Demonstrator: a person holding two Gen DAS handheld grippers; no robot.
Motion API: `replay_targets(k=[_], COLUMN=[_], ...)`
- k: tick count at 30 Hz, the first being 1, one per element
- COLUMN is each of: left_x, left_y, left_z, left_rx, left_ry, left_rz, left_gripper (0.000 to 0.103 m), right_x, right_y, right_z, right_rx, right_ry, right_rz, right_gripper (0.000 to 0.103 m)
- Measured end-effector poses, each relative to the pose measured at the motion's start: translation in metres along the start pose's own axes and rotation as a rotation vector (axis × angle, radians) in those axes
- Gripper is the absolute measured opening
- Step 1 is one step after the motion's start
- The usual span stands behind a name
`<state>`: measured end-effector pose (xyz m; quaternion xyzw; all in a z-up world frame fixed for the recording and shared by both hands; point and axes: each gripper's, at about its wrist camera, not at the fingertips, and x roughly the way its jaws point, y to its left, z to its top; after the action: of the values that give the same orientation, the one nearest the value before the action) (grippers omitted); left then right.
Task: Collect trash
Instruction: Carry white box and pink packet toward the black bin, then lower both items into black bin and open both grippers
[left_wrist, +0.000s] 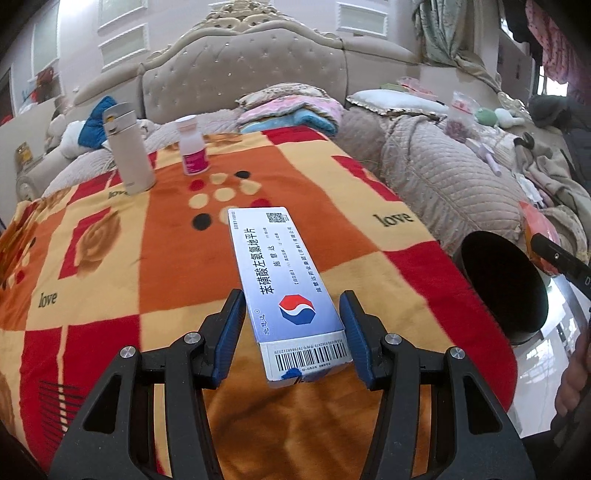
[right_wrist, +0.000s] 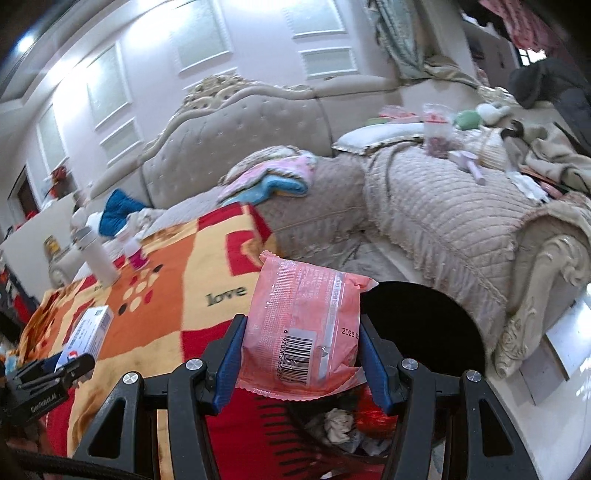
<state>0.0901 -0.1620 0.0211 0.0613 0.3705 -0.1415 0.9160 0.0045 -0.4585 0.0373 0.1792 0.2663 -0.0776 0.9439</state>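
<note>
Between the left tongs (left_wrist: 291, 328), fingers apart, lies the medicine box (left_wrist: 284, 280) flat on the blanket (left_wrist: 110, 258), long axis running toward 12 o'clock, near end inside the gap, not yet gripped. Right tongs (right_wrist: 301, 354) are clamped on the pink wrapper (right_wrist: 303, 325), with the black bin (right_wrist: 424, 332) just past it at 2 o'clock, trash visible below.
</note>
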Motion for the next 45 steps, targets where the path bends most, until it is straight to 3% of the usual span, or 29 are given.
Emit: replay_targets(k=[10,13,15,21,24,31,34,41,44,45], left_x=[0.021,0.028,0.032,0.051,0.064,0.09,0.092,0.054,0.02,0.008], left_y=[-0.051,-0.075,-0.098,-0.155,-0.179,-0.201,-0.205,-0.161,-0.136,-0.126], left_z=[0.01,0.018,0.024,0.036,0.039,0.041,0.034,0.038,0.034,0.031], left_rx=[0.086,0.131,0.195,0.356,0.417,0.399,0.415,0.254,0.191,0.179], left_ry=[0.021,0.03,0.023,0.042,0.06,0.12,0.135,0.08,0.034,0.03], left_rz=[-0.068,-0.163,-0.265,-0.427,-0.443,-0.482,-0.46,-0.424,-0.345,-0.316], left_gripper=[0.051,0.051,0.051,0.051,0.051,0.053,0.053,0.054,0.08,0.094], right_x=[-0.003,-0.004,-0.002,0.016,0.023,0.031,0.029,0.004,-0.011,-0.016], right_y=[-0.05,-0.063,-0.074,-0.094,-0.099,-0.11,-0.113,-0.097,-0.07,-0.059], right_z=[0.0,-0.002,-0.003,-0.007,-0.009,-0.011,-0.009,-0.002,-0.003,-0.006], right_rx=[0.111,0.122,0.143,0.188,0.212,0.303,0.332,0.277,0.172,0.14], right_ry=[0.01,0.018,0.033,0.106,0.132,0.143,0.124,0.033,0.024,0.029], right_rz=[-0.096,-0.127,-0.144,-0.146,-0.132,-0.09,-0.076,-0.111,-0.118,-0.113], right_gripper=[0.056,0.056,0.056,0.056,0.056,0.059,0.059,0.059,0.059,0.06])
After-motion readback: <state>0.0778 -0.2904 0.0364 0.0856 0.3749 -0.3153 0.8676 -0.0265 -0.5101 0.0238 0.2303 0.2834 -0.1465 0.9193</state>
